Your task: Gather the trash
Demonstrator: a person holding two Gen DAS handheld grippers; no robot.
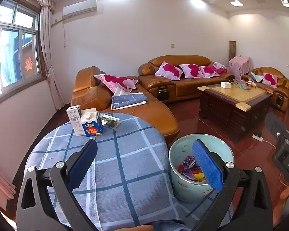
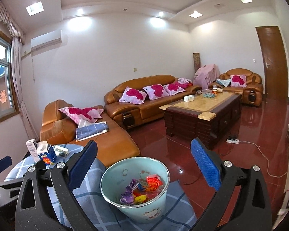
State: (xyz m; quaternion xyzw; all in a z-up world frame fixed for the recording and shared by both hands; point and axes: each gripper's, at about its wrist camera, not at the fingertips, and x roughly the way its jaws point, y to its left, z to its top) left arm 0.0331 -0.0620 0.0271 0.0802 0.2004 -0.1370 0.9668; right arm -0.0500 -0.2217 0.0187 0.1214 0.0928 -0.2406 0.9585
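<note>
Partly done, I judge: the pale green bin (image 2: 134,190) at the surface's (image 1: 125,154) near right edge already holds crumpled colourful wrappers (image 2: 140,190). Left to collect at the far left edge are a white carton (image 1: 75,121), a blue carton (image 1: 91,123) touching it, and a clear packet (image 1: 110,121) beside them. Both the left hand-held gripper (image 1: 144,163) and right hand-held gripper (image 2: 144,165) are spread wide, holding nothing.

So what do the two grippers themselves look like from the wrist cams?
Both match: black speckled V-shaped frames with silver round bolts and blue, textured finger pads. Left gripper; right gripper. The right one's black body also shows in the left view, with partial white lettering "DA". No cables or sleeves visible.
</note>
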